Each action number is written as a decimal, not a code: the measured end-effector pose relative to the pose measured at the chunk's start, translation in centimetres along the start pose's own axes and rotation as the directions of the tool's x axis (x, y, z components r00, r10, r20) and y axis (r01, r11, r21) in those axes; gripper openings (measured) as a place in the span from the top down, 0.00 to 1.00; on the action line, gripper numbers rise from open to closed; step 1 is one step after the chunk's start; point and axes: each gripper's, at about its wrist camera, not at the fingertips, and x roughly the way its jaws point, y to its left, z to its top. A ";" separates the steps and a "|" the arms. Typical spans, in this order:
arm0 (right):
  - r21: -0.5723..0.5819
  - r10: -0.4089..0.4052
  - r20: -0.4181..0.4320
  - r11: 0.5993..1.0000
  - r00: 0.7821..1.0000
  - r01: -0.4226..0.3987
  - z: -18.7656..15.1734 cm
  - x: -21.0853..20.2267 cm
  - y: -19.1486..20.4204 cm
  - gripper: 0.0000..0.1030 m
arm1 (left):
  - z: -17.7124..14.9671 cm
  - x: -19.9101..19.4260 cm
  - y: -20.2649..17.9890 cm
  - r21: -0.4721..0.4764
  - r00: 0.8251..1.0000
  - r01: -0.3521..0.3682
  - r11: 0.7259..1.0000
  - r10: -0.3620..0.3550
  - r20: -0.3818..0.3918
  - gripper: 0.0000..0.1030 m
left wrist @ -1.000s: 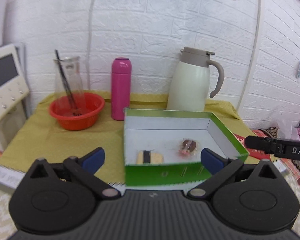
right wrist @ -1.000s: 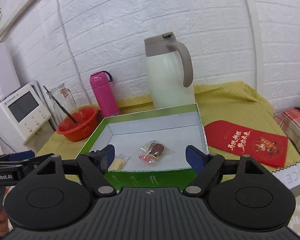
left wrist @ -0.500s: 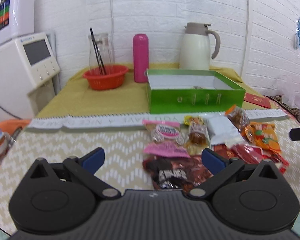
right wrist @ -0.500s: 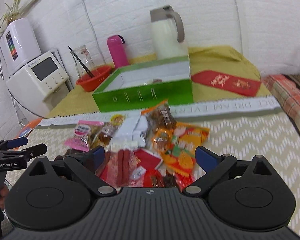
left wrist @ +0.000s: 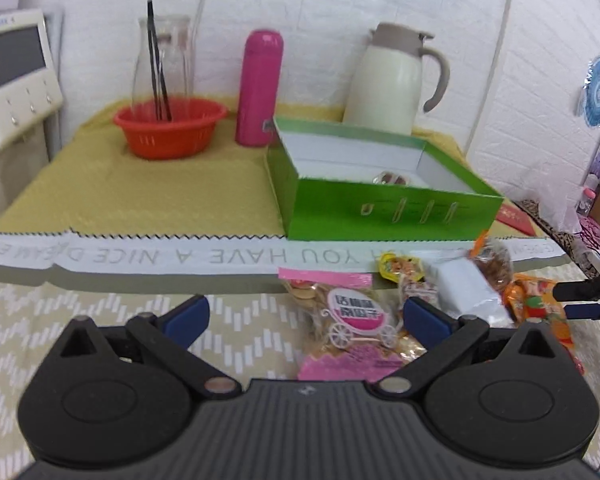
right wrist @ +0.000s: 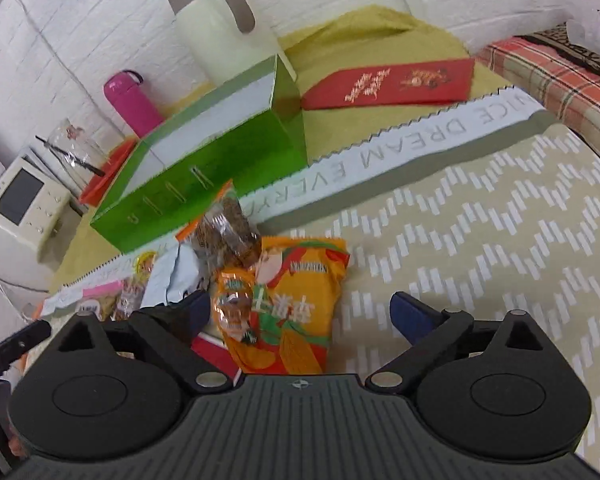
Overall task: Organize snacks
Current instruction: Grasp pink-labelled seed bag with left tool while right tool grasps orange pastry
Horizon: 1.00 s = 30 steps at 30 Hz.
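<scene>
A pile of wrapped snacks lies on the patterned cloth in front of a green box [left wrist: 388, 208]; the box [right wrist: 204, 176] holds a wrapped sweet [left wrist: 392, 178]. My left gripper [left wrist: 306, 316] is open, low over a pink-labelled biscuit bag [left wrist: 348, 320]. My right gripper [right wrist: 300, 312] is open, with an orange snack bag [right wrist: 288, 312] between its fingers, untouched. A clear bag of brown snacks [right wrist: 228, 228] and a white packet [left wrist: 464, 292] lie beside them. The right gripper also shows at the right edge of the left wrist view [left wrist: 588, 300].
At the back stand an orange bowl [left wrist: 170, 128] with a glass jar, a pink flask [left wrist: 258, 88] and a cream jug [left wrist: 392, 80]. A red envelope [right wrist: 392, 84] lies right of the box. A white appliance [left wrist: 12, 76] stands at the left.
Both grippers have drawn back from over the box to the snack pile and then come lower and closer to it. Both stay open and empty.
</scene>
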 end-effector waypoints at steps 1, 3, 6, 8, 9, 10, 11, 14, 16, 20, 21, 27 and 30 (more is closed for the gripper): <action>-0.008 0.005 -0.001 1.000 1.000 -0.005 0.1 0.2 0.3 0.00 | 0.1 0.9 0.1 -0.002 1.000 0.010 1.000 -0.010 -0.015 0.00; -0.060 0.005 -0.011 0.998 1.000 -0.006 0.1 0.7 1.2 0.00 | 0.1 2.2 -0.2 0.000 0.999 0.027 1.000 -0.027 -0.035 0.00; -0.234 -0.044 -0.035 0.972 0.998 0.035 -0.3 1.6 3.4 0.00 | -0.5 3.9 -1.6 0.063 0.996 0.026 0.998 -0.020 -0.086 0.00; -0.371 -0.116 -0.031 0.924 0.993 0.096 -1.0 2.3 5.0 0.00 | -1.3 5.0 -2.7 0.132 0.993 -0.006 0.991 0.021 -0.113 0.00; -0.427 -0.160 -0.020 0.894 0.987 0.136 -1.3 2.8 5.8 0.00 | -1.6 5.3 -3.2 0.158 0.992 -0.026 0.987 0.045 -0.114 0.00; -0.458 -0.191 -0.005 0.873 0.982 0.167 -1.6 3.1 6.4 0.00 | -1.8 5.6 -3.5 0.184 0.993 -0.038 0.982 0.058 -0.101 0.00; -0.462 -0.200 0.008 0.868 0.980 0.181 -1.7 3.3 6.6 0.00 | -1.9 5.6 -3.7 0.191 0.994 -0.037 0.981 0.055 -0.093 0.00; -0.433 -0.211 0.039 0.877 0.977 0.207 -1.3 3.4 6.6 0.00 | -1.5 5.9 -3.8 0.182 0.992 0.002 0.983 0.021 -0.121 0.00; -0.419 -0.206 0.040 0.885 0.978 0.204 -0.8 3.4 6.3 0.00 | -1.1 6.1 -3.8 0.175 0.990 0.025 0.984 0.000 -0.140 0.00; -0.328 -0.159 0.031 0.931 0.987 0.160 0.3 2.8 4.9 0.00 | -0.2 6.2 -3.2 0.124 0.984 0.046 0.991 -0.024 -0.176 0.01; -0.283 -0.145 0.025 0.948 0.989 0.146 0.7 2.7 4.4 0.00 | 0.0 6.2 -2.9 0.107 0.983 0.051 0.993 -0.031 -0.182 0.01; -0.165 -0.110 -0.014 0.981 0.994 0.106 2.3 2.6 2.9 0.01 | 1.3 7.2 -2.4 0.042 0.979 -0.009 0.999 0.018 -0.204 0.00; -0.220 -0.140 -0.007 0.966 0.990 0.135 2.3 3.2 3.9 0.02 | 1.6 7.7 -2.5 0.038 0.979 -0.025 0.999 0.032 -0.200 0.00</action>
